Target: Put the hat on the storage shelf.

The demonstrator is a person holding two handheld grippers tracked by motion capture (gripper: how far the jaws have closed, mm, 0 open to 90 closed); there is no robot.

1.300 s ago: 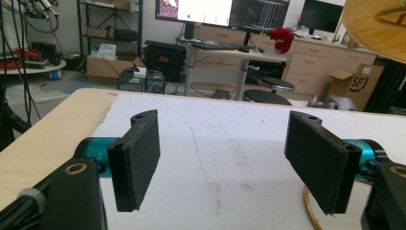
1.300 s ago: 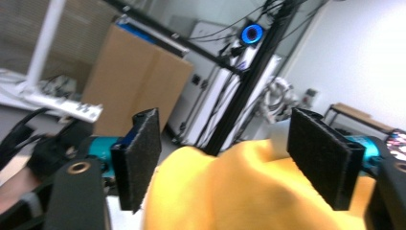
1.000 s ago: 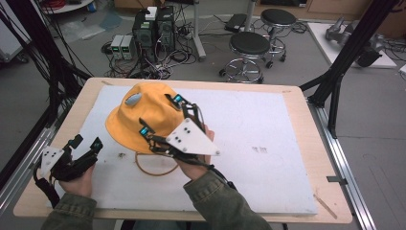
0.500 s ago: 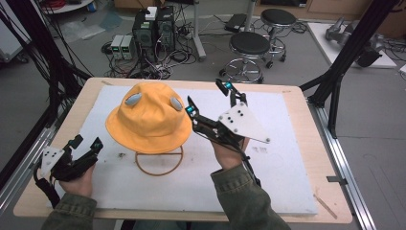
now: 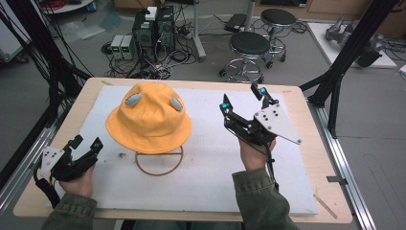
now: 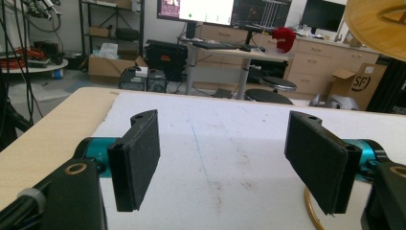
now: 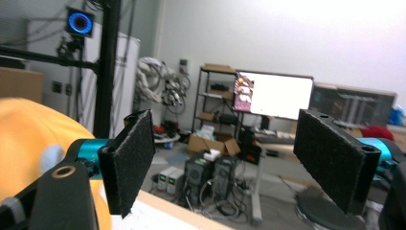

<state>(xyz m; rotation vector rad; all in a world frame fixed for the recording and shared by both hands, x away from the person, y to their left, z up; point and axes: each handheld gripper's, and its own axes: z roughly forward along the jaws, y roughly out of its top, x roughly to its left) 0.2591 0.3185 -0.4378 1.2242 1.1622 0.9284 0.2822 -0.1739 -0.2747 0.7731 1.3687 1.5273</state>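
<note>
- Hat: your work item is a soft yellow-orange fabric bucket hat point(image 5: 149, 120) with a rounded crown, a floppy downturned brim and two pale grey oval patches on top. It sits on a thin brown wire stand point(image 5: 158, 161) whose ring base lies on the white foam mat point(image 5: 210, 158), left of centre.
- Mat: the white foam mat is matte, lightly stained and covers most of the pale wooden table point(image 5: 313, 132).
- Right gripper point(image 5: 243, 99): you hold it raised to the right of the hat, well apart from it. Its flat black jaws, faced with coarse felt-like pads, stand wide apart with nothing between them. A grey three-cornered plate rides on top.
- Left gripper point(image 5: 86, 143): you hold it low at the mat's near left corner, near the hat's brim but clear of it. Its smooth black jaws stand wide apart and hold nothing.
</note>
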